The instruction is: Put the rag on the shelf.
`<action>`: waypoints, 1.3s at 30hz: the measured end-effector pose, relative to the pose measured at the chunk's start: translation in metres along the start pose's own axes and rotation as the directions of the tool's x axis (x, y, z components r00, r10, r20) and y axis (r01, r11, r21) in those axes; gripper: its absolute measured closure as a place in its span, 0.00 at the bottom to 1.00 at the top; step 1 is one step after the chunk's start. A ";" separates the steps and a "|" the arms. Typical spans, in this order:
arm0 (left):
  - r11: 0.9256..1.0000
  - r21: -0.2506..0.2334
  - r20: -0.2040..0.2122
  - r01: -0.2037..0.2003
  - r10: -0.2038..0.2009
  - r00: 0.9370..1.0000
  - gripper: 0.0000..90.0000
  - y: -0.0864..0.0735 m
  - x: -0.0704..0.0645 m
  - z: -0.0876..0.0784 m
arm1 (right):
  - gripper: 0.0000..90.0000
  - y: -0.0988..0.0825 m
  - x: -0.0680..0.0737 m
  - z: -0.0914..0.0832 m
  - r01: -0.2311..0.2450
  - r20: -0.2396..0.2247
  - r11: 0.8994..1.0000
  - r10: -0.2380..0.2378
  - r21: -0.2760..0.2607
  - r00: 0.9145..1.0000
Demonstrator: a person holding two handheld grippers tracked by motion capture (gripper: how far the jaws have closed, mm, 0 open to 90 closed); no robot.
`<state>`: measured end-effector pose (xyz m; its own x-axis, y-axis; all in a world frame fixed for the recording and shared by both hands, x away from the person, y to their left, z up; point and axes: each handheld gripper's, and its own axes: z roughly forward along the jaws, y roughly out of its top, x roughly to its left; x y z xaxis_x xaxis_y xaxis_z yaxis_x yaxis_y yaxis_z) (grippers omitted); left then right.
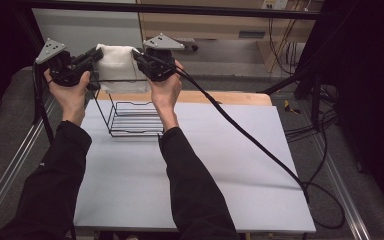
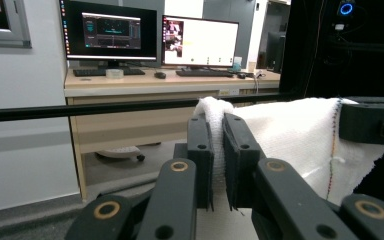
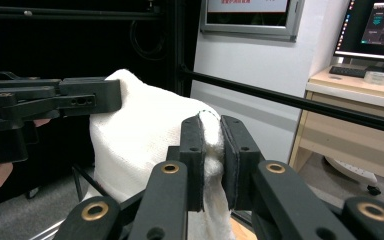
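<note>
One white cloth held by two tools, left tool and right tool, above one wire basket.

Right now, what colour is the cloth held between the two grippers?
White, with a thin line of coloured stitching near one edge; the cloth shows best in the left gripper view.

Cloth held in the air over the rack, upper left of the high view.

The cloth hung between the left gripper and the right gripper, each clamped on one upper corner. Below it the wire rack stood on the table, left of centre, between the person's forearms. A cable trailed down toward the lower right of the frame.
</note>
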<state>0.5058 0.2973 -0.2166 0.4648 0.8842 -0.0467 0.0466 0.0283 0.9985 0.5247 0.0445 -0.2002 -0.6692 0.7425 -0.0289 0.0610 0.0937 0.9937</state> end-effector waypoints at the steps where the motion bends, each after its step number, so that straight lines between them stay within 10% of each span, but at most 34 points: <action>1: 1.000 0.003 -0.001 -0.001 0.001 1.000 0.92 -0.002 0.000 -0.001 | 0.90 -0.001 0.001 0.000 -0.001 -0.001 1.000 0.001 0.003 1.000; 39: 0.998 0.056 0.046 0.031 -0.034 0.998 0.91 -0.027 -0.008 -0.045 | 0.88 -0.022 0.027 -0.025 0.064 -0.058 0.996 -0.061 0.059 0.996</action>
<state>0.4612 0.3104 -0.2422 0.5028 0.8606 -0.0814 0.1103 0.0295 0.9935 0.4866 0.0456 -0.2205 -0.7137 0.6955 -0.0828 0.0615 0.1799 0.9818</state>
